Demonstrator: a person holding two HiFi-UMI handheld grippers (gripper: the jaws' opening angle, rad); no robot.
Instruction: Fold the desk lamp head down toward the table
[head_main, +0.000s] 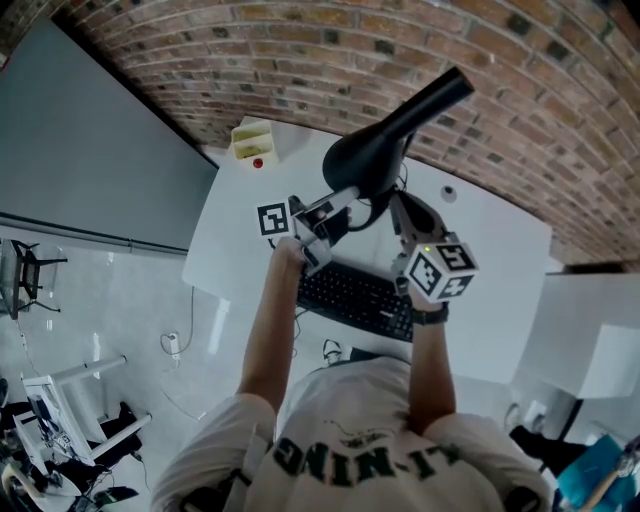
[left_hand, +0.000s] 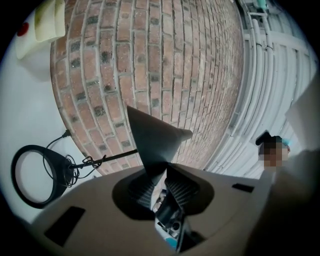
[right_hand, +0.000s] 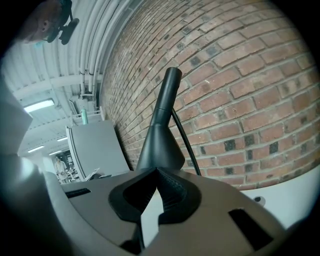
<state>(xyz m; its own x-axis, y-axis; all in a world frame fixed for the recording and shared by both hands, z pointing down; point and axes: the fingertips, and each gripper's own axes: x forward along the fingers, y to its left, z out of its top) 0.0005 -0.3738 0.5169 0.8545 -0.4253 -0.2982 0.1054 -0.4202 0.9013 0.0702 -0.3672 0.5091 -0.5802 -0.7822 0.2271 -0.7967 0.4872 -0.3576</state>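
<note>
Though gripped from both sides, desk lamp head (head_main: 375, 150) is not yet down: it sits high over the far middle of the white worktop (head_main: 490, 250), neck slanting up toward the brick wall (head_main: 300, 60). Fold looks barely begun; the whole downward swing is left.

Left gripper (head_main: 345, 202): fingers (left_hand: 142, 187) clenched on the shade's dark edge. Right gripper (head_main: 400, 210): fingers (right_hand: 172, 187) drawn to a narrow gap at the head's lower rim, apparently nipping it.

Black keyboard (head_main: 355, 298) lies nearer, below the head. Yellow-topped box (head_main: 252, 138) far left. Black ring light (left_hand: 37, 175) rests left of the lamp.
</note>
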